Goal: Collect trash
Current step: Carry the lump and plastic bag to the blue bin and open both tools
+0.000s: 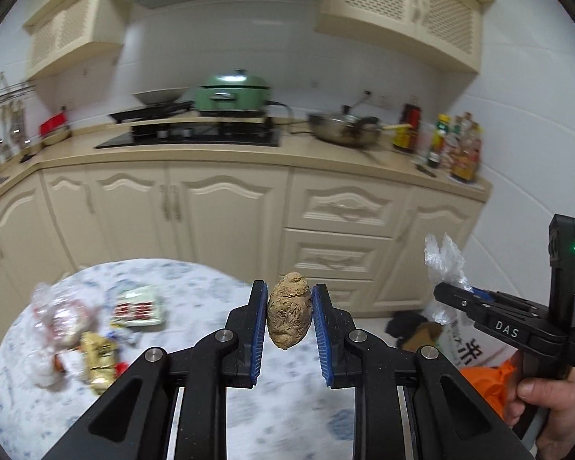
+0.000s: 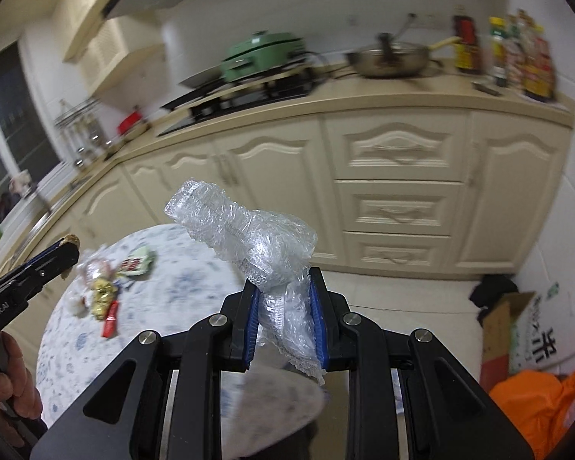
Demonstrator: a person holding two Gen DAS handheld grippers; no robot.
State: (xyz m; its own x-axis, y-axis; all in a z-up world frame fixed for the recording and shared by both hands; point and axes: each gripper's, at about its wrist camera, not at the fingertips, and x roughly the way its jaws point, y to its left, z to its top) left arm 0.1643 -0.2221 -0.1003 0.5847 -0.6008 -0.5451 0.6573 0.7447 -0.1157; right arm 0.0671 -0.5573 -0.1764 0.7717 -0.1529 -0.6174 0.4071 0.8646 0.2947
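My left gripper (image 1: 289,308) is shut on a crumpled brown paper ball (image 1: 289,310) and holds it above the round table (image 1: 195,291). My right gripper (image 2: 284,314) is shut on a crumpled clear plastic wrap (image 2: 257,241) that sticks up above the pads. The right gripper also shows in the left wrist view (image 1: 446,293), at the right, with the wrap (image 1: 442,264) in it. The left gripper shows at the left of the right wrist view (image 2: 63,257). More trash lies on the table: a pile of wrappers (image 1: 80,341) and a green and red packet (image 1: 138,306).
Cream kitchen cabinets (image 1: 226,207) and a counter with a green pot (image 1: 232,92), a pan (image 1: 345,126) and bottles (image 1: 456,145) stand behind. An orange bag (image 2: 536,402) and a cardboard box (image 2: 506,329) are on the floor at the right.
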